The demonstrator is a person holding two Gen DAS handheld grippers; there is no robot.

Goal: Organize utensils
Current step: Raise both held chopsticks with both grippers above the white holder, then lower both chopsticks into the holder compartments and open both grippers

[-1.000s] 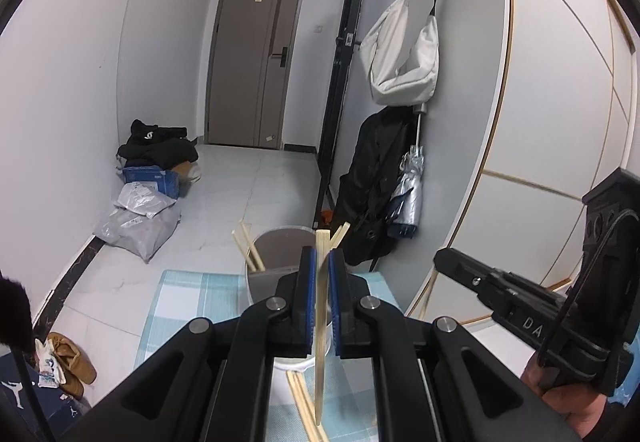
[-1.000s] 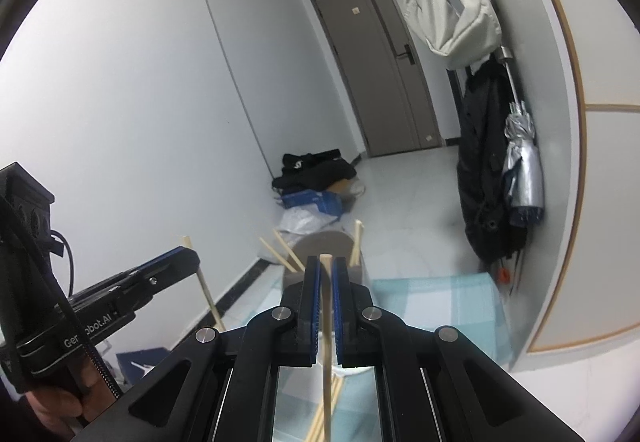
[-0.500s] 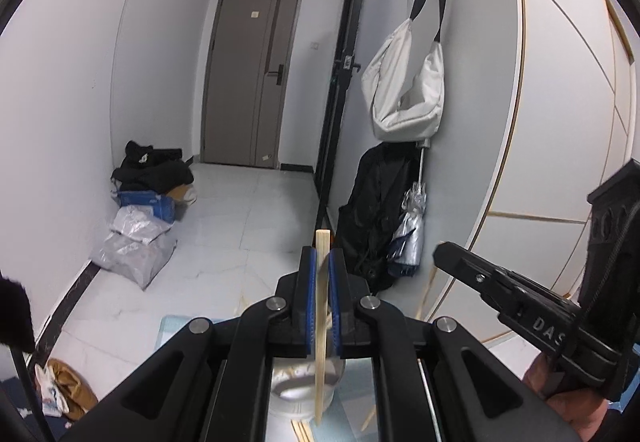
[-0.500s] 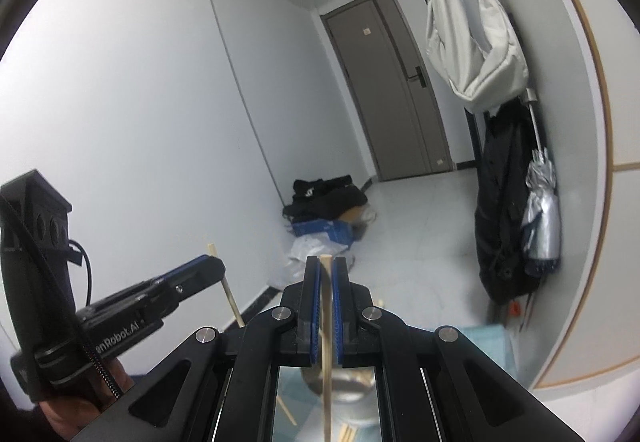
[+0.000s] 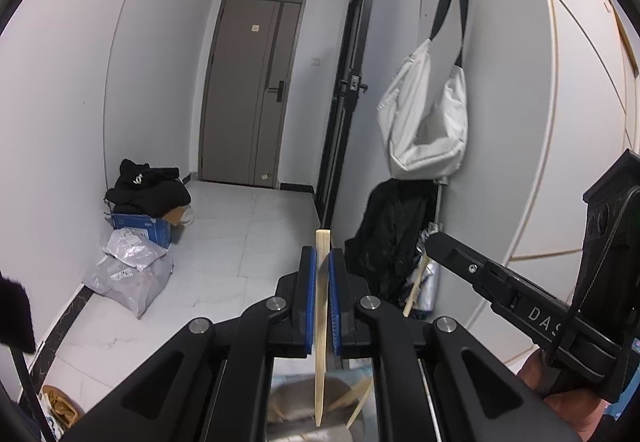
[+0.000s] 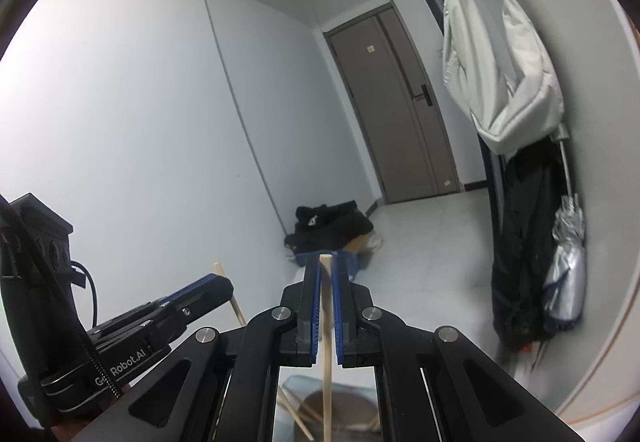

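My left gripper (image 5: 320, 262) is shut on a wooden chopstick (image 5: 321, 326) that hangs upright, its tip above a grey round holder (image 5: 298, 400) with other chopsticks leaning in it. My right gripper (image 6: 326, 270) is shut on another chopstick (image 6: 327, 342), upright over the same holder (image 6: 344, 414). In the left wrist view the right gripper (image 5: 432, 242) sits to the right, with its chopstick (image 5: 414, 286) below it. In the right wrist view the left gripper (image 6: 216, 288) sits to the left, with its chopstick (image 6: 232, 298).
A hallway with a grey door (image 5: 248, 94) at the far end. A white bag (image 5: 424, 122), black coat (image 5: 392, 234) and folded umbrella (image 6: 566, 266) hang on the right wall. Black clothes on a blue box (image 5: 140, 210) and plastic bags (image 5: 128, 274) lie at the left wall.
Both grippers have risen with their chopsticks, and the views tilted up. The holder and the blue mat have slid down to the bottom edge of both views.
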